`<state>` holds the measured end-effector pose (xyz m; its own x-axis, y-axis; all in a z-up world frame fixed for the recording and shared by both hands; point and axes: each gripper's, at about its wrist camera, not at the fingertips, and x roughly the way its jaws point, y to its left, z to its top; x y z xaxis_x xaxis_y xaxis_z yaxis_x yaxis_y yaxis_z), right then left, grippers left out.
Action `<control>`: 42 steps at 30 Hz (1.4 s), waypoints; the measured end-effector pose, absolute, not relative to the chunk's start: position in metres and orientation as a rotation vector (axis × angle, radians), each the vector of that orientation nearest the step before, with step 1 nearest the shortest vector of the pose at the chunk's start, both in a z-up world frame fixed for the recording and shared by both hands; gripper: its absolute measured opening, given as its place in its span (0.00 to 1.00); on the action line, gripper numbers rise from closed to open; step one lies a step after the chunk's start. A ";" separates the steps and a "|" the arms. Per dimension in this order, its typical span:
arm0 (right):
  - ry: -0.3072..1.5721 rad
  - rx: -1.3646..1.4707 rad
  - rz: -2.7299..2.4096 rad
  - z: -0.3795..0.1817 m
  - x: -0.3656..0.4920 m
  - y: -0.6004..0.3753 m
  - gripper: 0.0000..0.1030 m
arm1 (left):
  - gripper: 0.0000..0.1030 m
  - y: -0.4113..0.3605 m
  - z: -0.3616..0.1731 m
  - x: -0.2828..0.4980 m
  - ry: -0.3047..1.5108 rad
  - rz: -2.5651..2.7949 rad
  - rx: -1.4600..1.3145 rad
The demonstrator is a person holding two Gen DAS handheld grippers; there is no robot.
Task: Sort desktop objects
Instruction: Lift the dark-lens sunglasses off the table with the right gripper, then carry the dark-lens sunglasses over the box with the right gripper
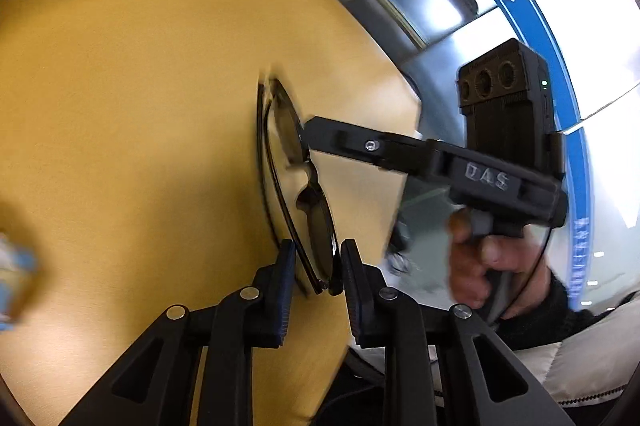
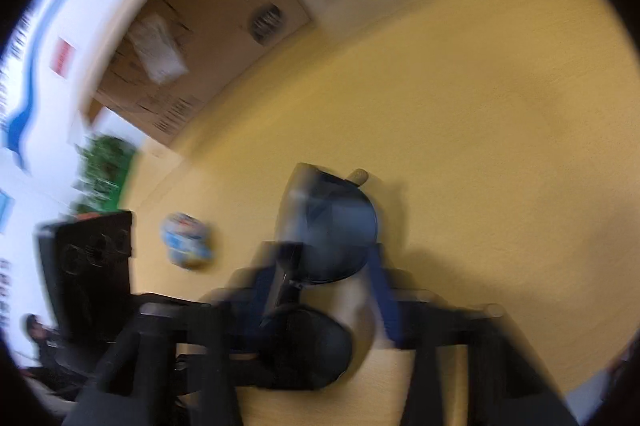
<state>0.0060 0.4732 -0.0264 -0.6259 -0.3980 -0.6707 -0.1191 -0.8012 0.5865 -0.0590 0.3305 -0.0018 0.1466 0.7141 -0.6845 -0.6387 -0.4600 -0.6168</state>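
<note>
A pair of dark sunglasses (image 1: 308, 193) is held edge-on above the yellow tabletop (image 1: 120, 85), gripped at both ends. The left gripper (image 1: 318, 266) has its blue-padded fingers nearly closed around the near lens and folded temple, pinching the frame. The right gripper (image 1: 306, 133) comes in from the side, its black tip meeting the far lens; in the left wrist view only one side of it shows, so how tightly it holds cannot be told there. Its own view is heavily blurred (motion smear throughout): the sunglasses (image 2: 332, 234) sit between the blue pads of the right gripper (image 2: 332, 278), which appear set fairly wide. A small blue-and-white packet (image 2: 186, 242) lies on the tabletop (image 2: 480, 105) nearby. A cardboard box (image 2: 200, 45) stands at the far edge.
</note>
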 end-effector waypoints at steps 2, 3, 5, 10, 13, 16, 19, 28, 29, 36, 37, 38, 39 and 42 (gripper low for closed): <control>-0.838 1.191 -2.562 -0.006 -0.002 0.468 0.02 | 0.21 0.321 0.023 -0.065 -0.078 1.605 -1.244; -0.798 1.150 -2.572 0.003 -0.007 0.464 0.02 | 0.21 0.315 0.037 -0.067 -0.076 1.623 -1.196; -0.734 1.161 -2.568 0.012 -0.025 0.454 0.02 | 0.20 0.311 0.054 -0.073 -0.061 1.654 -1.143; -0.787 1.254 -2.517 -0.003 -0.045 0.451 0.05 | 0.18 0.303 0.041 -0.091 -0.092 1.680 -1.192; -0.769 1.191 -2.533 0.001 -0.033 0.463 0.49 | 0.19 0.296 0.035 -0.097 -0.126 1.677 -1.214; -0.660 1.152 -2.504 0.013 -0.015 0.466 0.73 | 0.19 0.297 0.033 -0.102 -0.152 1.681 -1.229; -0.380 1.175 -2.406 0.020 0.006 0.442 0.74 | 0.20 0.301 0.031 -0.101 -0.171 1.681 -1.235; 0.035 1.328 -2.299 -0.033 0.008 0.363 0.55 | 0.19 0.292 0.032 -0.100 -0.169 1.687 -1.239; 0.038 1.330 -2.293 -0.035 0.006 0.362 0.31 | 0.19 0.291 0.033 -0.100 -0.165 1.692 -1.239; 0.155 1.165 -2.333 -0.004 0.011 0.356 0.28 | 0.18 0.276 0.071 -0.096 -0.174 1.734 -1.136; 0.174 1.128 -2.342 0.006 0.011 0.354 0.28 | 0.18 0.272 0.082 -0.095 -0.163 1.749 -1.105; 0.209 1.074 -2.352 0.021 0.009 0.349 0.28 | 0.18 0.268 0.094 -0.093 -0.152 1.764 -1.075; 0.247 1.018 -2.360 0.037 0.007 0.344 0.28 | 0.18 0.262 0.113 -0.091 -0.131 1.789 -1.023; 0.362 0.853 -2.377 0.084 -0.001 0.330 0.28 | 0.18 0.238 0.174 -0.088 -0.069 1.874 -0.867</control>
<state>-0.0014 0.3298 0.0840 -0.6264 -0.4312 -0.6494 0.6051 -0.7941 -0.0563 -0.0883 0.2382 0.1744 -0.2157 0.8185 -0.5325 -0.7773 -0.4740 -0.4137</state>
